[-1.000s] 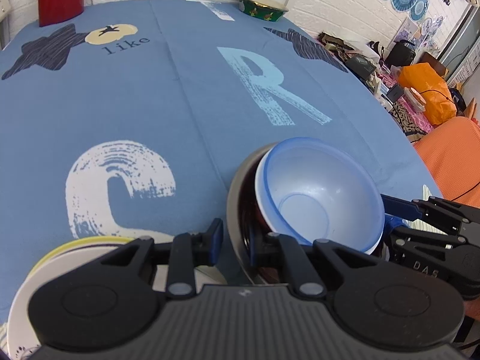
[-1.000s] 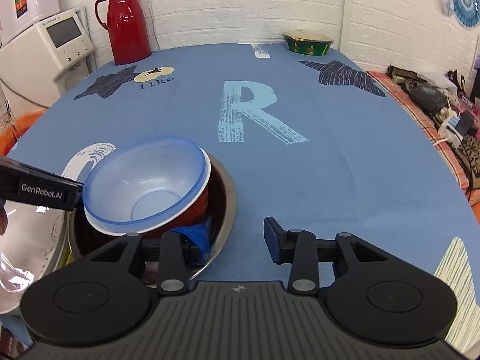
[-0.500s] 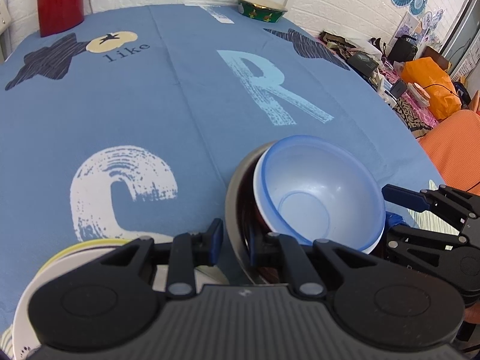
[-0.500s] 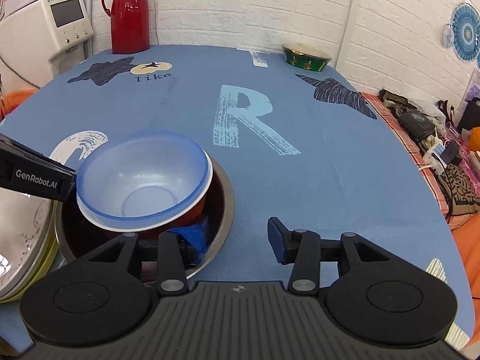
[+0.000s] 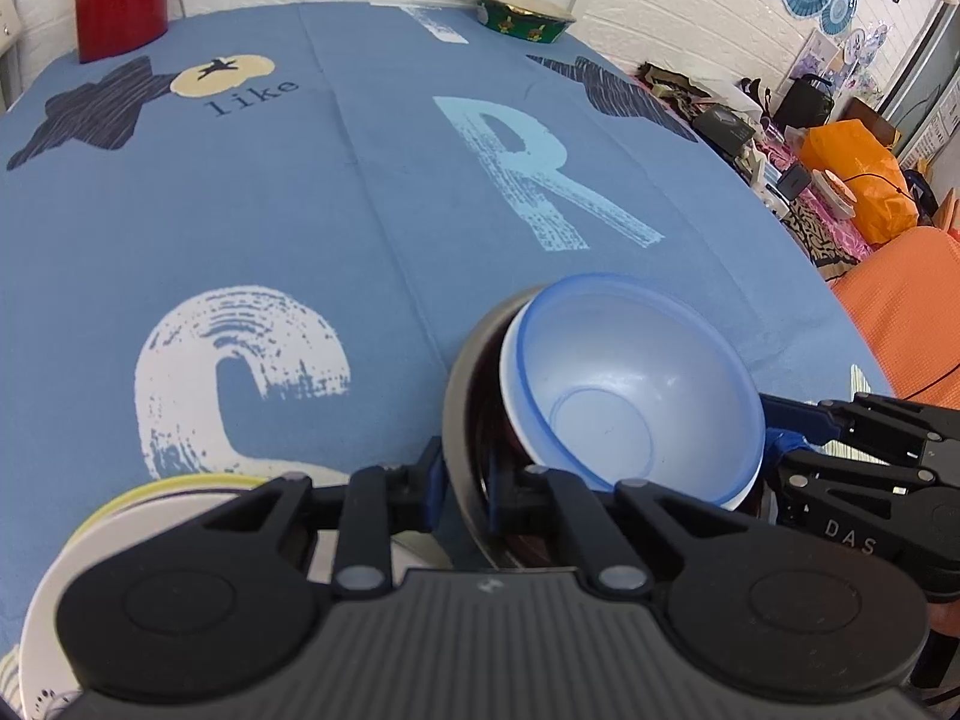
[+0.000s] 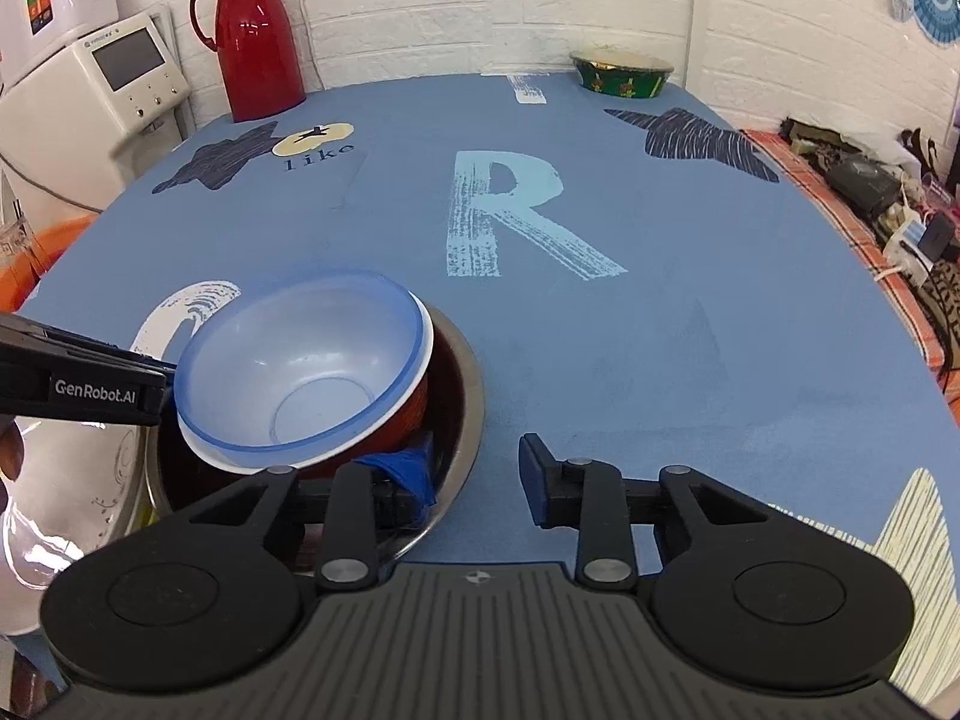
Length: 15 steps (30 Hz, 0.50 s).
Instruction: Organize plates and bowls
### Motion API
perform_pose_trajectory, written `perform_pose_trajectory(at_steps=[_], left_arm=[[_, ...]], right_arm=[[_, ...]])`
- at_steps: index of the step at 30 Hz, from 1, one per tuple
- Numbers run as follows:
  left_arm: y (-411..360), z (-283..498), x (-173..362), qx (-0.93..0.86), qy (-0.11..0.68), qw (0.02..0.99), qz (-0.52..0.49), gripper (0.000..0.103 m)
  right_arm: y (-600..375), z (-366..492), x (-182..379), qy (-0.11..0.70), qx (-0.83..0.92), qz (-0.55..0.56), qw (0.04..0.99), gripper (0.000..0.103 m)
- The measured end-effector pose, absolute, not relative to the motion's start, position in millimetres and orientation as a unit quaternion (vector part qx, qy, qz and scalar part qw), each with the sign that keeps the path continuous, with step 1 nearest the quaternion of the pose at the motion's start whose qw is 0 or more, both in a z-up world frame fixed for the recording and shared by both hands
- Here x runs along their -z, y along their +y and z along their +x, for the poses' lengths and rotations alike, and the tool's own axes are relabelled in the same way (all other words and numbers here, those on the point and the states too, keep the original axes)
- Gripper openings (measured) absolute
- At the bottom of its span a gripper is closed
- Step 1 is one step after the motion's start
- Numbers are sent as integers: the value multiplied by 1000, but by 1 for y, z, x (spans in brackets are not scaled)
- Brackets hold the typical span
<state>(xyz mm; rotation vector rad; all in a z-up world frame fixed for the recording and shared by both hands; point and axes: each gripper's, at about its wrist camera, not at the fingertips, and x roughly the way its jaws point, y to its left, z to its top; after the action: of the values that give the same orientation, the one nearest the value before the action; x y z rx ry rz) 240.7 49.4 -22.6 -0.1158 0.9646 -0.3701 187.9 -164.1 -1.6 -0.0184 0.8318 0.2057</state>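
Observation:
A translucent blue bowl [image 5: 630,396] [image 6: 300,372] sits tilted inside a red bowl [image 6: 402,420], and both rest in a steel bowl [image 5: 462,372] [image 6: 471,396] on the blue tablecloth. My left gripper [image 5: 465,480] [image 6: 150,387] is shut on the steel bowl's near-left rim. My right gripper [image 6: 474,480] [image 5: 780,426] stands open astride the opposite rim, its left finger inside the bowl and its right finger outside. A white plate [image 5: 120,528] [image 6: 78,498] lies on a yellow-rimmed plate just left of the bowls.
At the far edge of the table stand a red jug [image 6: 255,36] and a green patterned bowl [image 6: 621,75]. A white appliance [image 6: 90,108] is off the table's left side. Cluttered items [image 6: 864,180] and an orange cloth [image 5: 906,312] lie beyond the right edge.
Almost nothing has moved. The right wrist view has swung slightly, and the blue bowl leans a little more to the left. Both grippers keep their places at the steel bowl's rim.

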Motion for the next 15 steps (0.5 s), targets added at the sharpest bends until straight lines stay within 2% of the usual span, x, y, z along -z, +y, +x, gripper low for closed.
perform_pose_trajectory(at_steps=[15], left_arm=[[50, 244, 24, 175, 458, 870, -58, 0]], right_arm=[[-171, 187, -1, 410, -119, 10, 904, 14]])
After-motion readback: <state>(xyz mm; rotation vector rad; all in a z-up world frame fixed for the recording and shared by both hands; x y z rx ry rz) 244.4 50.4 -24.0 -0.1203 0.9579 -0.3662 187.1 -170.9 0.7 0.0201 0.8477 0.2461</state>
